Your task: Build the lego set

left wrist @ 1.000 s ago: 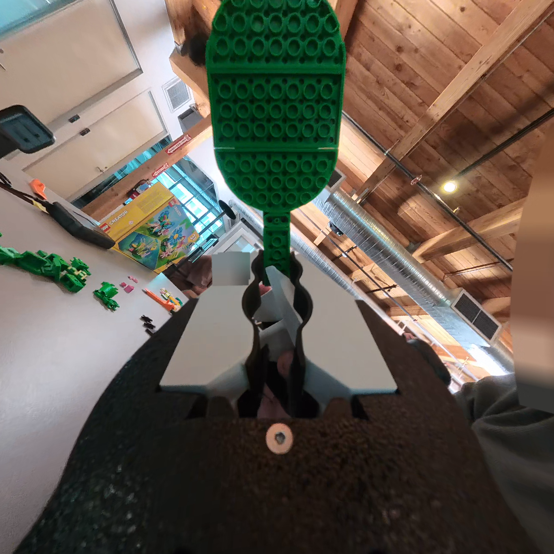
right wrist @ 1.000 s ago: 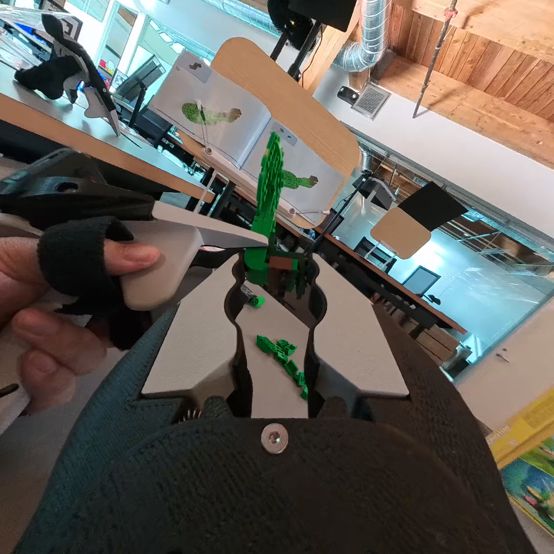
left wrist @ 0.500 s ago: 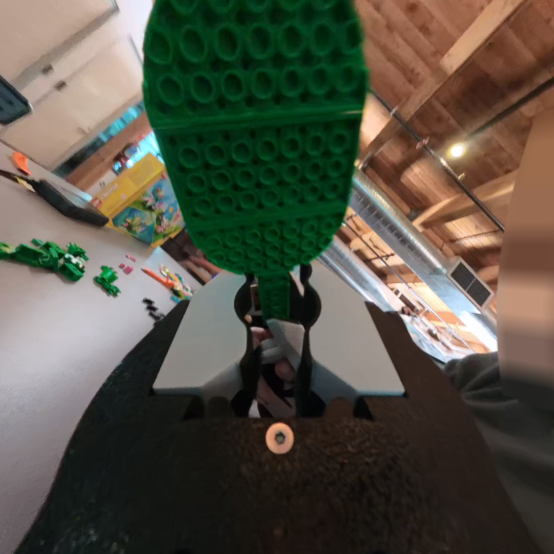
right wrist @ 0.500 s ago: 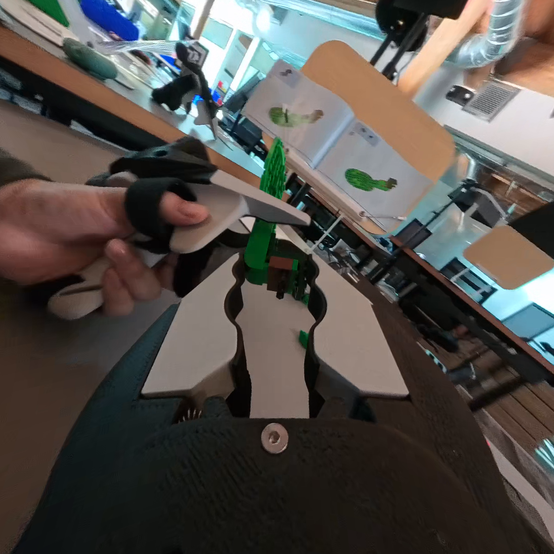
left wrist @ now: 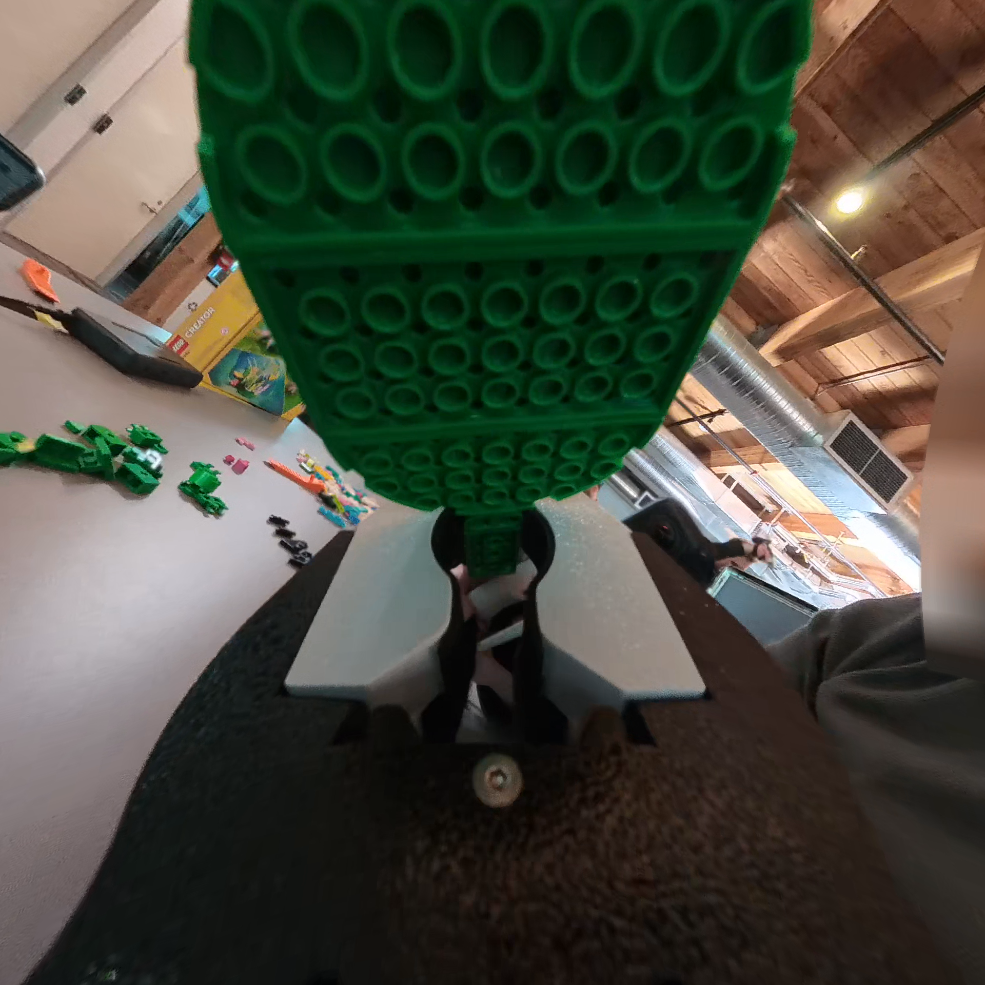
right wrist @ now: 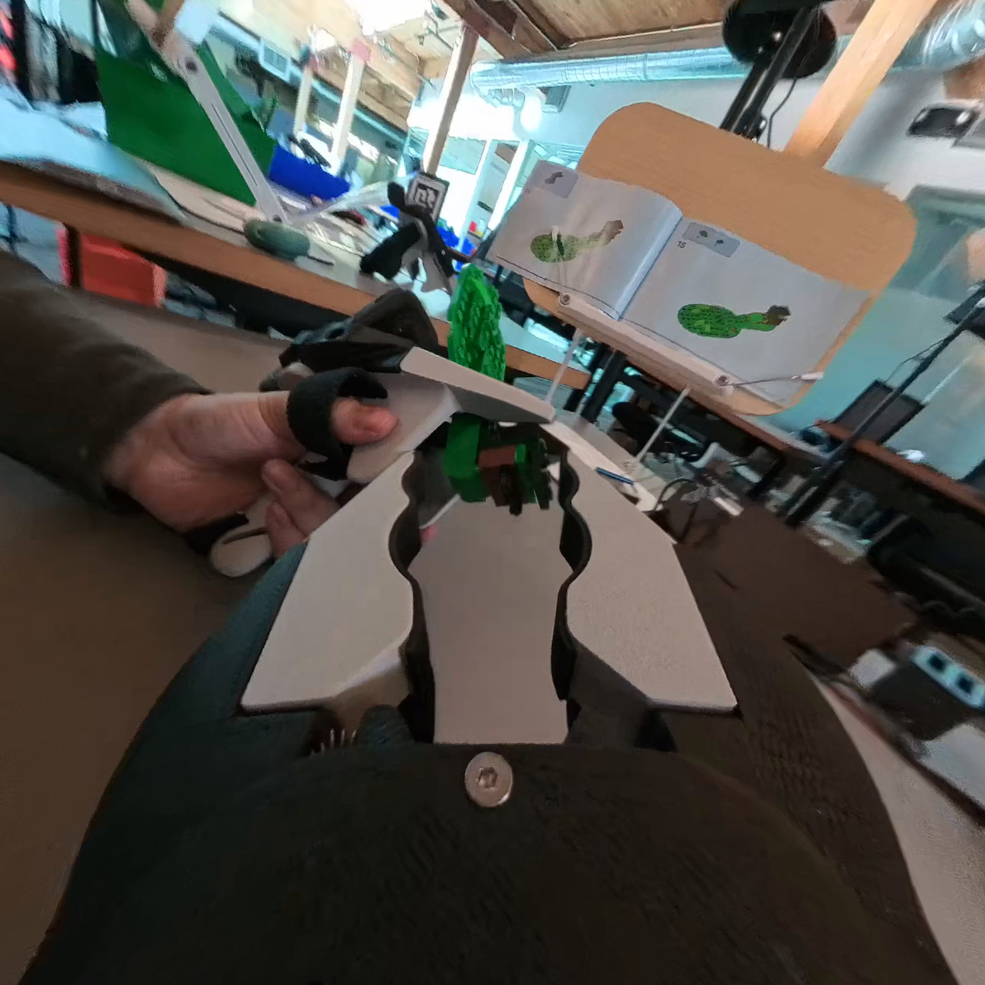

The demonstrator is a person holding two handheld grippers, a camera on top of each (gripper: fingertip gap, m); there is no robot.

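Left gripper (left wrist: 490, 554) jaws pinching the narrow stem of the green lego plate build (left wrist: 495, 256), plate fanning out ahead of them; right gripper (right wrist: 487, 490) jaws spread, build's brown-and-green end (right wrist: 495, 469) between their tips.

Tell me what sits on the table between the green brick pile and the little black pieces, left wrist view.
In the left wrist view, between the green brick pile and the black pieces sit a small green cluster and pink bits, on the table.

The green lego build (left wrist: 490, 256) fills the space ahead of the left gripper (left wrist: 493, 549). Bare table (left wrist: 106, 613) lies open at left; loose green pieces (left wrist: 101, 458) crowd its far side.
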